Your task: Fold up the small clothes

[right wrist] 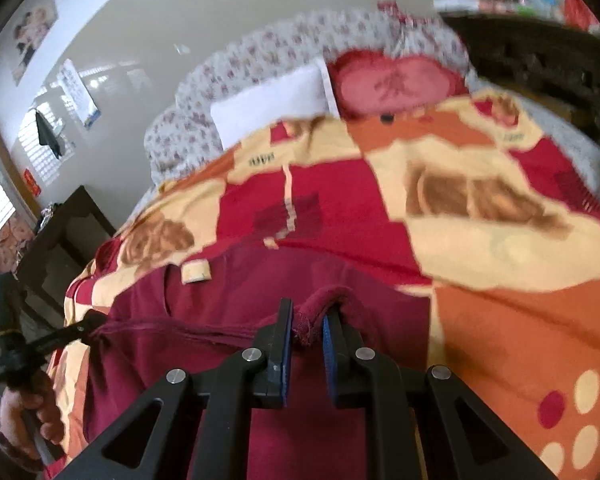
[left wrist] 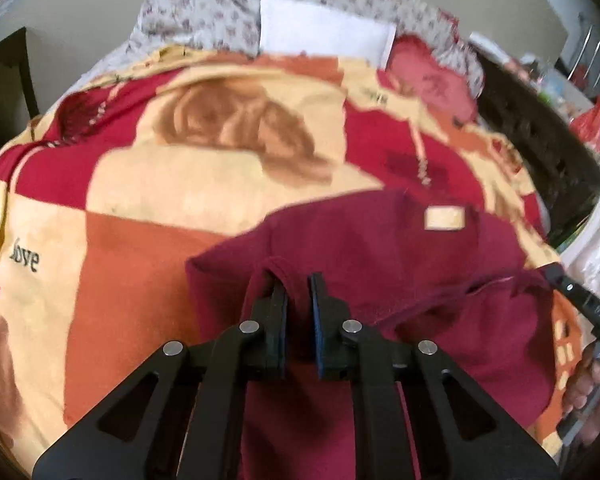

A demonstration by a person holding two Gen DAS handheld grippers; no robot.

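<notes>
The maroon garment [left wrist: 380,264] lies on the bed, on a patchwork blanket [left wrist: 148,184], its near hem lifted. My left hand-held gripper [left wrist: 296,284] is clamped on a fold of that hem; my right hand-held gripper [right wrist: 307,312] is clamped on the hem at the other side. To fold well, I judge both corners should travel level and together, hem taut, and land square on the far edge. The garment's cream label [left wrist: 444,217] is unreadable. The blanket reads "love" [left wrist: 25,257].
</notes>
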